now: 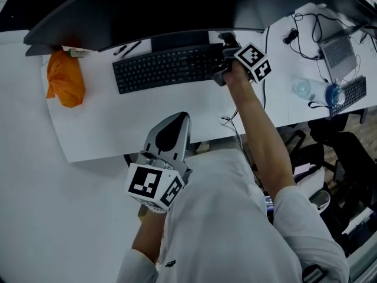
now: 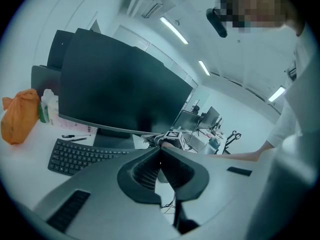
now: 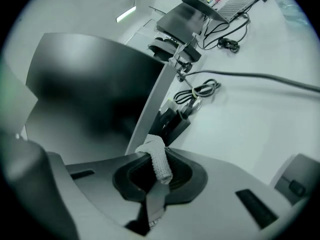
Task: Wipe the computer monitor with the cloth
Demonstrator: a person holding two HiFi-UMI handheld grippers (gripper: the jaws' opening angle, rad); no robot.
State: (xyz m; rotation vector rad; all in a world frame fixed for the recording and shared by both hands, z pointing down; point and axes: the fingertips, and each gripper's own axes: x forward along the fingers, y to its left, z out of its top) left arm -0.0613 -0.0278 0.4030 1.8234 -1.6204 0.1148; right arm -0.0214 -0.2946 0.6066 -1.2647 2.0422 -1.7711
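Head view: we look steeply down from over the desk (image 1: 100,128)'s near edge, onto the monitor (image 1: 177,7)'s top and the keyboard (image 1: 168,66).
Left gripper view: we sit low off the near edge, well back, facing up at the screen.
Right gripper view: we sit close against the monitor's edge, looking toward the desk's right end.
Shared: the monitor appears in all three.

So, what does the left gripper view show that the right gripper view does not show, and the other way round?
Only the left gripper view shows the crumpled orange bag, the flat black keyboard and the left gripper, its jaws together with nothing between them. Only the right gripper view plainly shows the white knobbly cloth pinched in the right gripper, and a coiled dark cable. Both show the wide black computer monitor and the white desk.
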